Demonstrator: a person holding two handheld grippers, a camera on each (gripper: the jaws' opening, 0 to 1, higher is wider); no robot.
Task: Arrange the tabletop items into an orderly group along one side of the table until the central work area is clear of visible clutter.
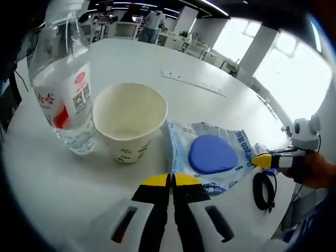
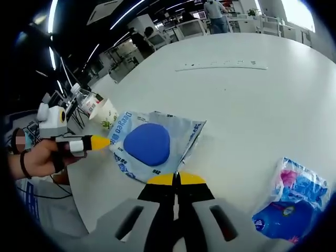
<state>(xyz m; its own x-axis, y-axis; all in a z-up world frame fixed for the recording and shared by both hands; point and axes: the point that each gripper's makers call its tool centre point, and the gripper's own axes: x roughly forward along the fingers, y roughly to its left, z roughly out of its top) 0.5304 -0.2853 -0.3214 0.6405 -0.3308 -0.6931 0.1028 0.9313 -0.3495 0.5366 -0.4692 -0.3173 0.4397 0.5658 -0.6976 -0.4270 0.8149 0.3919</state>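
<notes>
While both jaws are pressed together, the left hand-held gripper (image 1: pixel 170 181) is held at the near edge of the blue-and-white packet (image 1: pixel 210 155), which lies flat on the tabletop (image 1: pixel 157 58) beside the paper cup (image 1: pixel 129 122). The right hand-held gripper (image 2: pixel 176 179), likewise closed, is seen at the packet's opposite edge.

A clear water bottle (image 1: pixel 65 79) is standing beside a paper cup (image 1: pixel 129 121). A see-through bag with a blue round thing (image 1: pixel 210 155) is lying flat next to the cup. Another blue and pink packet (image 2: pixel 291 202) is lying well apart.
</notes>
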